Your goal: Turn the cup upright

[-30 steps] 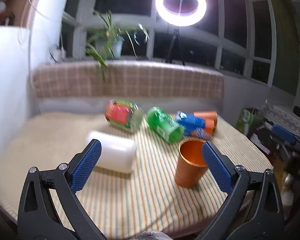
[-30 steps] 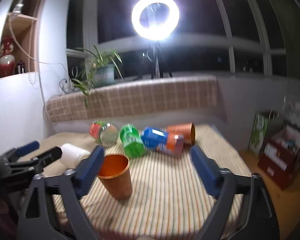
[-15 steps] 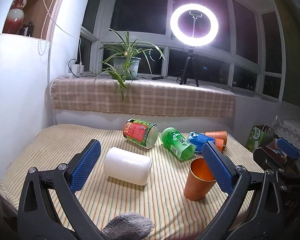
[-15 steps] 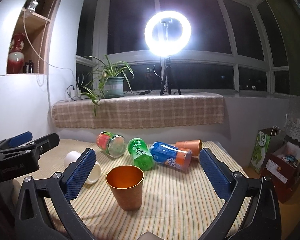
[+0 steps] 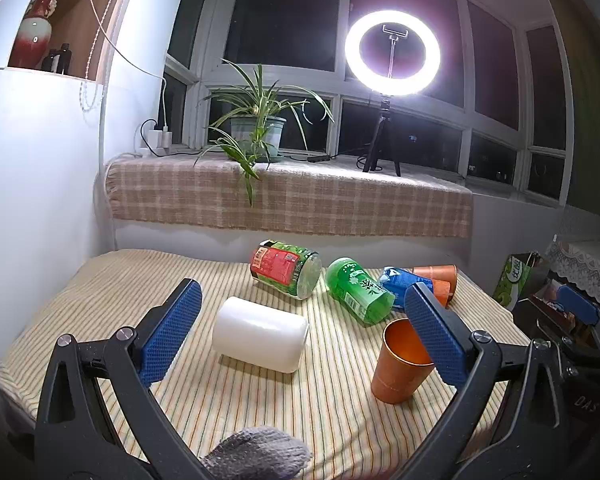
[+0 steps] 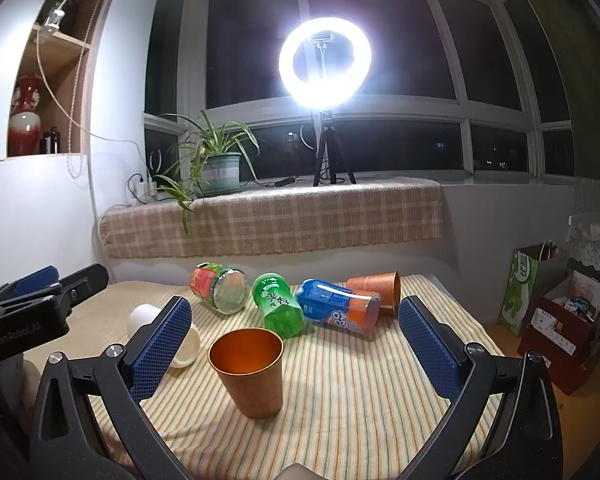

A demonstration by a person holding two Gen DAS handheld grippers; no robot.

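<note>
Nearest, the right gripper [image 6: 294, 346] hangs with its jaws wide apart and nothing between them; the left gripper [image 5: 306, 330] is likewise spread and empty. Just beyond the right gripper, on the near middle of the striped table [image 6: 360, 392], a copper cup [image 6: 247, 372] stands upright, mouth up, touching neither gripper. That one looks finished, if it was the cup meant.

To its left a white cup [image 5: 260, 334] lies on its side. Farther back a row lies tipped over: a jar [image 6: 220, 288], a green cup [image 6: 278, 310], a blue bottle [image 6: 338, 306], and at the far right a second copper cup [image 6: 374, 286], mouth to the right.

So one cup is up; if the others count, the lying ones are left, and neither gripper is on any of them.
</note>
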